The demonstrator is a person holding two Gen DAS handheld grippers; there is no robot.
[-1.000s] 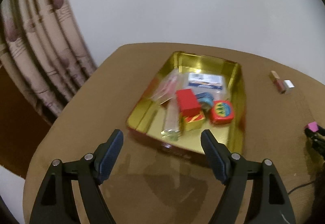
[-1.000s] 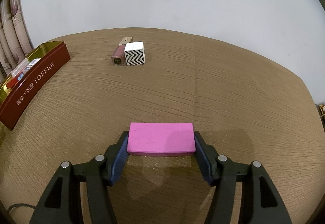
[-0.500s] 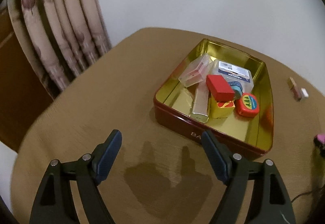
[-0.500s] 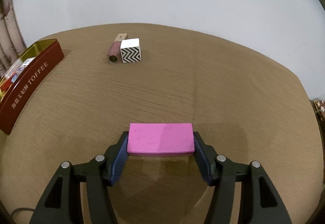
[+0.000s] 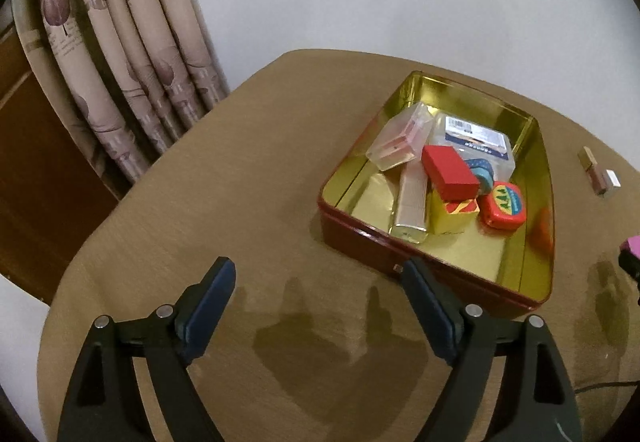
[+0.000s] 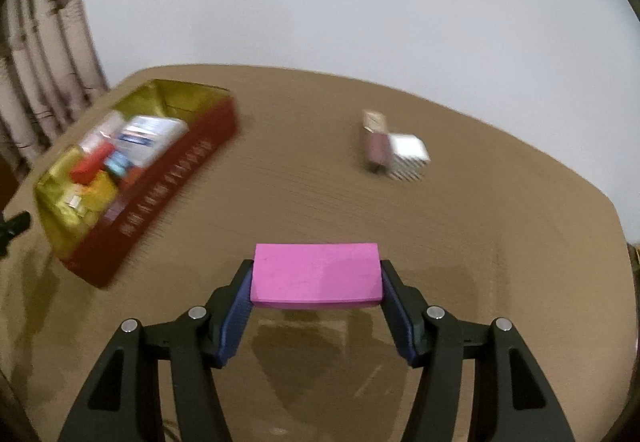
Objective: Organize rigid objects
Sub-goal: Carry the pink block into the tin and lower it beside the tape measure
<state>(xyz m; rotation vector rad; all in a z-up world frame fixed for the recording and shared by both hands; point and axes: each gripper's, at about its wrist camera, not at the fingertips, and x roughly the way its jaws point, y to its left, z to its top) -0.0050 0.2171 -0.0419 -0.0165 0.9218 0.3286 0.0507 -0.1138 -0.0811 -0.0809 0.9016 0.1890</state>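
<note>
The bench (image 5: 240,169) is the biggest thing: a round brown top that fills the lower half of both views, with a curtain (image 5: 120,61) behind it at the upper left of the left wrist view. On it stands the toffee tin (image 5: 536,294), red outside and gold inside, at the centre right of the left wrist view and at the middle left of the right wrist view. It already holds several collected things, among them a clear plastic case (image 5: 400,141), a red box (image 5: 450,171) lying on top of the others, and a small round red item (image 5: 502,205). I judge the tin to be the collecting place, so the pink block (image 6: 316,274) is probably going there next. This block is clamped by its two short ends in the right gripper (image 6: 316,296), above the bench, at the lower centre of the right wrist view. The left gripper (image 5: 316,306) is wide open and holds nothing, over bare bench just beside the tin. A chevron cube (image 6: 408,155) and a lipstick tube (image 6: 376,145) touch each other at the upper right, not yet collected. Compared with one second ago, the right view has turned toward the tin, which now shows its inside, and the left gripper has drawn back from it.
</note>
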